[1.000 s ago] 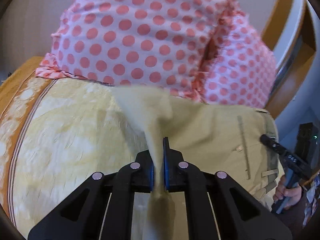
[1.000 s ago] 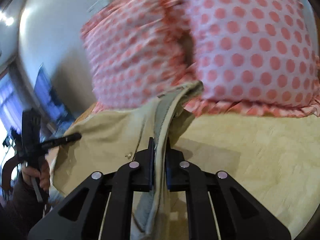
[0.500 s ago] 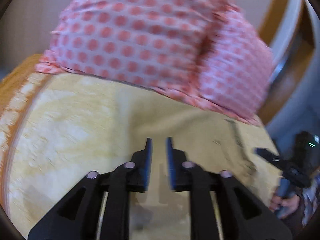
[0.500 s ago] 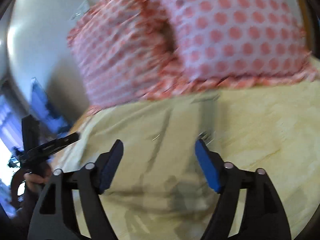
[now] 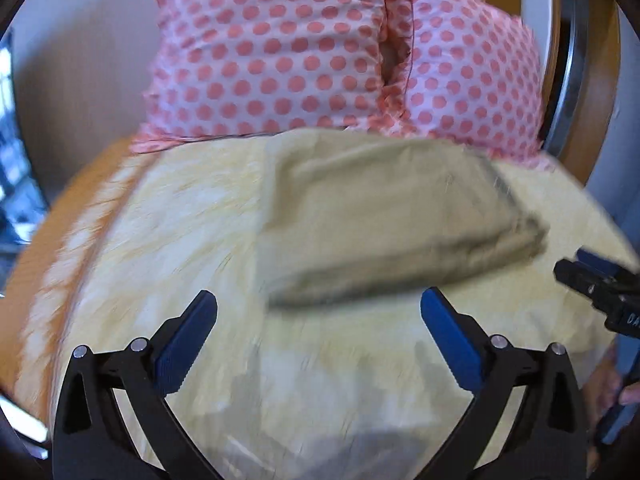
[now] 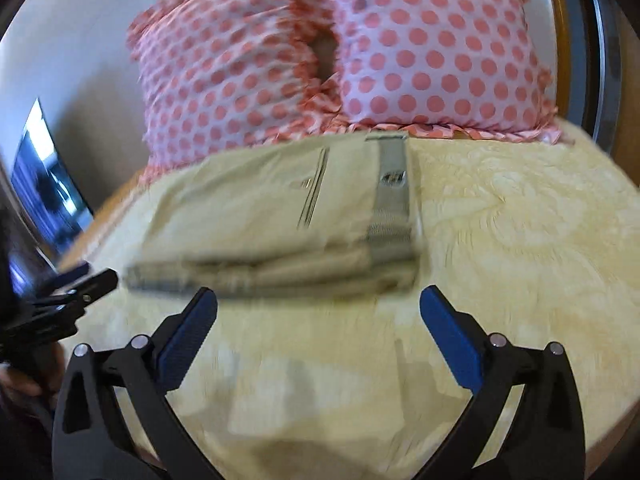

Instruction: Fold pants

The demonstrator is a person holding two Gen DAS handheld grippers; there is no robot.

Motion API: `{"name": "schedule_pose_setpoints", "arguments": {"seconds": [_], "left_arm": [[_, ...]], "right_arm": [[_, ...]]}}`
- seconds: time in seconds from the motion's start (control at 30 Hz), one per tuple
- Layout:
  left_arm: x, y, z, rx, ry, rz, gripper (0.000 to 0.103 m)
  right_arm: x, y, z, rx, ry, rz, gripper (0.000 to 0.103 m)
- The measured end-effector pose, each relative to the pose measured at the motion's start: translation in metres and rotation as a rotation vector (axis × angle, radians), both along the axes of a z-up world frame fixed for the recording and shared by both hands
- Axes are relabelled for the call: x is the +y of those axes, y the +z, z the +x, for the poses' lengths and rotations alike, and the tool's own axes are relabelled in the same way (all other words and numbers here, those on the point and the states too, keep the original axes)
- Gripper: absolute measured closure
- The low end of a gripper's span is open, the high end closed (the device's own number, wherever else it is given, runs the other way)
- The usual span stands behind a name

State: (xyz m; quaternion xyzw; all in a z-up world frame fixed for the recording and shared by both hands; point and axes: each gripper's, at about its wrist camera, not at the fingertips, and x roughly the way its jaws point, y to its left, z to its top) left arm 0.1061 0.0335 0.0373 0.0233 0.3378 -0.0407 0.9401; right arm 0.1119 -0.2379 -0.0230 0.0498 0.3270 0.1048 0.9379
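The beige pants (image 5: 384,216) lie folded in a flat stack on the yellow bedspread (image 5: 168,232), just in front of the pillows. They also show in the right wrist view (image 6: 280,224), with the grey waistband (image 6: 392,208) on the right side. My left gripper (image 5: 318,320) is open and empty, a little short of the stack's near edge. My right gripper (image 6: 318,316) is open and empty, also just short of the near edge. Each gripper shows at the edge of the other's view.
Two pink pillows with red dots (image 5: 320,52) lean against the wall behind the pants, also in the right wrist view (image 6: 360,52). A wooden bed frame (image 5: 600,80) curves at the right. The bedspread (image 6: 520,220) spreads to the right of the pants.
Both grippers let go of the pants, opened wide and drew back. The pants, lifted a second ago, now lie flat in a folded stack.
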Motion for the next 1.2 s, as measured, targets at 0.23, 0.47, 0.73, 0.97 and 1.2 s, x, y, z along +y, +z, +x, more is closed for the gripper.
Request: {"name": "schedule_pose_setpoints", "arguments": {"seconds": [0.23, 0.47, 0.73, 0.97, 1.2], "left_arm": [[0.002, -0.039, -0.030, 0.050, 0.062, 0.030, 0.001], [0.007, -0.046, -0.042, 0.019, 0.084, 0.014, 0.001], [0.007, -0.048, -0.046, -0.015, 0.084, 0.016, 0.001], [0.009, -0.048, -0.046, -0.018, 0.083, 0.015, 0.001], [0.010, -0.048, -0.046, -0.018, 0.082, 0.015, 0.001]], "right_arm": [[0.025, -0.027, -0.023, -0.010, -0.026, -0.096, 0.002], [0.035, -0.041, -0.034, -0.032, -0.083, -0.140, 0.002], [0.035, -0.042, -0.036, -0.053, -0.103, -0.147, 0.002], [0.035, -0.042, -0.037, -0.057, -0.101, -0.148, 0.002], [0.035, -0.042, -0.037, -0.057, -0.102, -0.148, 0.002]]}}
